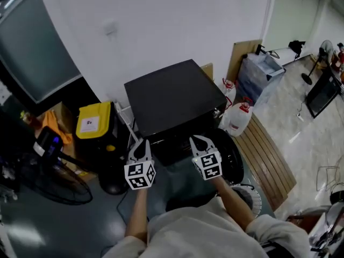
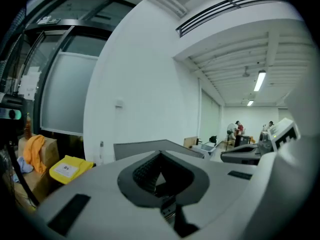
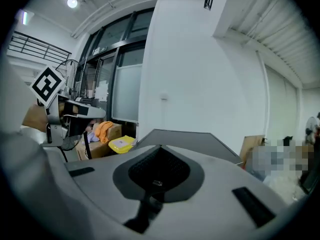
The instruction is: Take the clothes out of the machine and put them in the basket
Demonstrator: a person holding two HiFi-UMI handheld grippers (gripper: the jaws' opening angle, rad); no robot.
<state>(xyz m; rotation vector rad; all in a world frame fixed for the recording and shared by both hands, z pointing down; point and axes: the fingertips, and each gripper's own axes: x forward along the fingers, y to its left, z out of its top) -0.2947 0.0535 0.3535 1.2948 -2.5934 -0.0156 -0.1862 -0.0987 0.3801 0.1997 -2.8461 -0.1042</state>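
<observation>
The black washing machine (image 1: 172, 95) stands against the white wall, its flat top facing me. At its front right is a round dark door (image 1: 232, 157); the drum opening is hidden behind my grippers. Held side by side in front of the machine, both grippers are empty. My left gripper (image 1: 142, 143) is shut. My right gripper (image 1: 200, 140) is shut too. In the left gripper view the jaw tips (image 2: 160, 155) meet over the machine's top (image 2: 150, 145). The right gripper view shows its shut tips (image 3: 160, 147) the same way. A white slotted basket (image 1: 252, 195) shows by my right arm. No clothes are visible.
A yellow box (image 1: 94, 121) sits left of the machine, with a floor fan (image 1: 59, 184) and clutter further left. White jugs (image 1: 237, 118), a grey-blue bin (image 1: 260, 73) and a wooden slatted platform (image 1: 269, 157) lie to the right.
</observation>
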